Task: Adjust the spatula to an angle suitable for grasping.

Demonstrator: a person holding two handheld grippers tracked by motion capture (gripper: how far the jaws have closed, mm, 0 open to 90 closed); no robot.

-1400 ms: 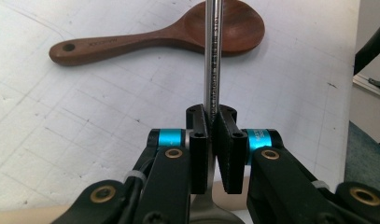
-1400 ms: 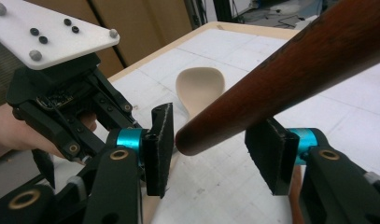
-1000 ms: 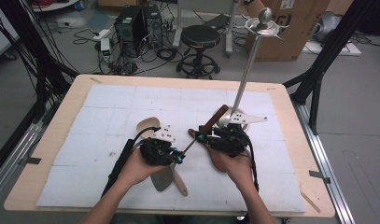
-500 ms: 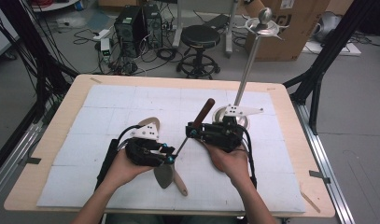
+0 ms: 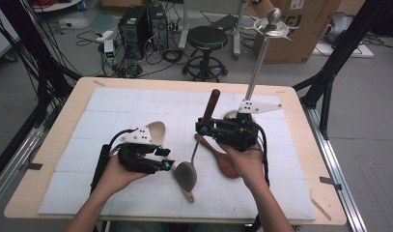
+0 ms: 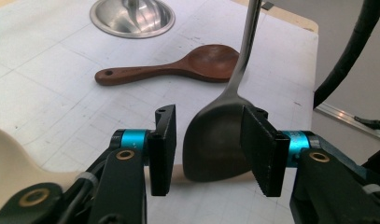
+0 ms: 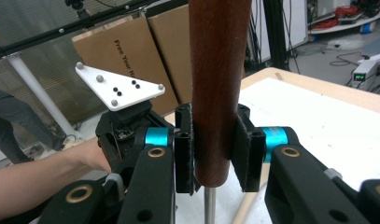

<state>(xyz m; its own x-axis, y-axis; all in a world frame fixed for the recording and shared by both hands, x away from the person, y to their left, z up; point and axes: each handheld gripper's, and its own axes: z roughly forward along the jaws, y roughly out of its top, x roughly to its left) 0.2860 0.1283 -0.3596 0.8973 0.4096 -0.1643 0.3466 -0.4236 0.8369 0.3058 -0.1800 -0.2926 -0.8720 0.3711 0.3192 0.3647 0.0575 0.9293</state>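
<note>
My right gripper [image 5: 203, 129] is shut on the brown wooden handle [image 5: 211, 107] of a metal spatula and holds it steeply tilted; in the right gripper view the pads [image 7: 246, 149] of the right gripper [image 7: 215, 149] press on the handle [image 7: 219, 79]. The spatula's grey head [image 5: 186, 175] hangs low over the mat. My left gripper [image 5: 168, 163] is just left of that head. Its jaws have just been opening: in the left gripper view the left gripper [image 6: 210, 135] stands open with the head [image 6: 215, 140] loose between its jaws.
A dark wooden spoon [image 5: 226, 164] lies under my right hand, seen flat on the mat as the dark spoon [image 6: 178, 70]. A pale wooden spoon [image 5: 157, 129] lies under my left gripper, its handle end [image 5: 189, 195] past the spatula head. A metal stand [image 5: 258, 72] rises at the back right.
The left gripper has let go of the spatula head and drawn back to the left. The right gripper has lifted the handle, so the spatula stands more upright.
</note>
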